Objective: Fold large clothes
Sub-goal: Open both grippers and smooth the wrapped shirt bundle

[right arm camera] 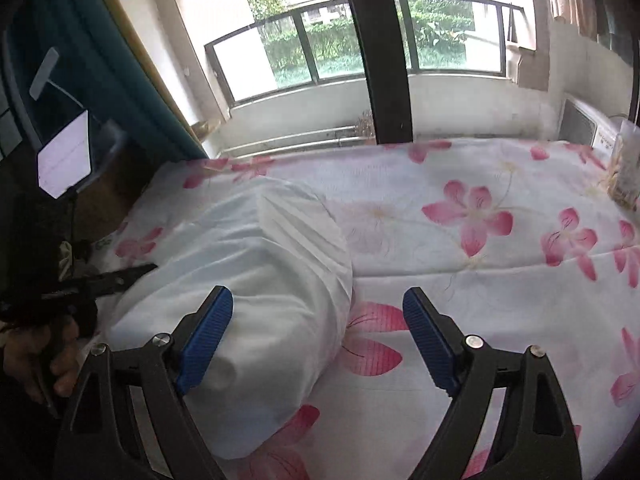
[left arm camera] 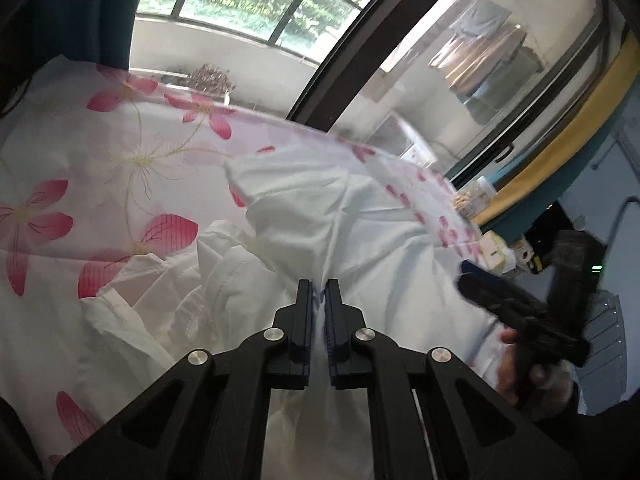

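Note:
A crumpled white garment (left arm camera: 320,208) lies on a bed sheet printed with pink flowers (left arm camera: 120,152). My left gripper (left arm camera: 319,286) is shut on a fold of this white cloth, which is pulled into a ridge between the pads. In the right wrist view the garment (right arm camera: 248,264) sits as a rumpled heap at the left of the sheet (right arm camera: 480,240). My right gripper (right arm camera: 318,300) hovers open over the heap's right edge, with nothing pinched. The left gripper's black tip (right arm camera: 136,270) shows at the heap's left side, held by a hand (right arm camera: 36,356).
Past the bed's far edge are a dark door post (right arm camera: 384,60) and a glazed balcony. A clear jar (right arm camera: 624,172) stands at the bed's right end. A lit screen (right arm camera: 64,160) stands on the left. Small boxes (left arm camera: 496,252) sit beside the bed.

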{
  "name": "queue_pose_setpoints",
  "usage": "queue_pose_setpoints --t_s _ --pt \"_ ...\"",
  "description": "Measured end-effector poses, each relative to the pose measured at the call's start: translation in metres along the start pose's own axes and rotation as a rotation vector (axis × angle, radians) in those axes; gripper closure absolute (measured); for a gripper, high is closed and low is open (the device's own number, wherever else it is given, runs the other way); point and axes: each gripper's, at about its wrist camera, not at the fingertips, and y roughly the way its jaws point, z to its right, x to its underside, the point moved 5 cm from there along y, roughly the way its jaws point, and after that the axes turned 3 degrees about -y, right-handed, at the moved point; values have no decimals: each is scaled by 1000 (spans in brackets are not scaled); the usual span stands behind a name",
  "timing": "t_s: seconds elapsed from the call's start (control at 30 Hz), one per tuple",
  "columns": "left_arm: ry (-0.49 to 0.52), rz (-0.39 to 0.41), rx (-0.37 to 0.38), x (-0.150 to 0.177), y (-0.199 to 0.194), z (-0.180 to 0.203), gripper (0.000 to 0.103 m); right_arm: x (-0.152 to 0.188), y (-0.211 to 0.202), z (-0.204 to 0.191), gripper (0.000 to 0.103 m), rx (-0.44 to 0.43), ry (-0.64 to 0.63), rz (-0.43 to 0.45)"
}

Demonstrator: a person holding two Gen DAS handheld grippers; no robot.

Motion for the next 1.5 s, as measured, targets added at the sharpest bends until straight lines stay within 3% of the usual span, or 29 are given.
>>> queue_pose_setpoints --t_s 0.17,0.3,0.37,0.57,0.67,0.93,1.07,1.13,1.17,1.2,1.27,1.4,1.5 --pt "-19 96 60 0 -51 10 98 4 1 -9 16 -33 -22 -16" --pt "-22 139 51 13 -90 14 98 7 6 -21 16 -61 -54 -36" --pt "-19 132 8 25 -101 8 98 11 10 -28 13 -81 -71 -61" --pt "-141 63 -97 74 -86 -43 98 34 25 -51 10 -127 -115 -143" --pt "-114 29 -168 89 -77 -46 98 44 30 -59 9 -145 -123 -170" --pt "-100 18 -169 94 -80 -39 98 34 5 -60 9 -131 -131 -126" --pt "-110 0 -191 99 -78 -39 98 49 25 -61 9 -152 -118 -189" --pt "-132 -3 -221 99 -81 -40 92 59 35 -61 9 -177 -96 -218" --pt "-134 3 -237 98 -85 -39 82 61 35 -62 9 -182 -93 -217" --pt "-134 11 -247 98 -89 -39 61 62 35 -64 9 -180 -98 -211" --pt "-140 36 -257 98 -99 -37 40 61 33 -65 8 -172 -109 -203" --pt "-174 54 -299 97 -105 -45 39 63 32 -65 8 -165 -110 -201" --pt "-213 18 -324 101 -91 -55 38 68 29 -67 8 -172 -111 -203"
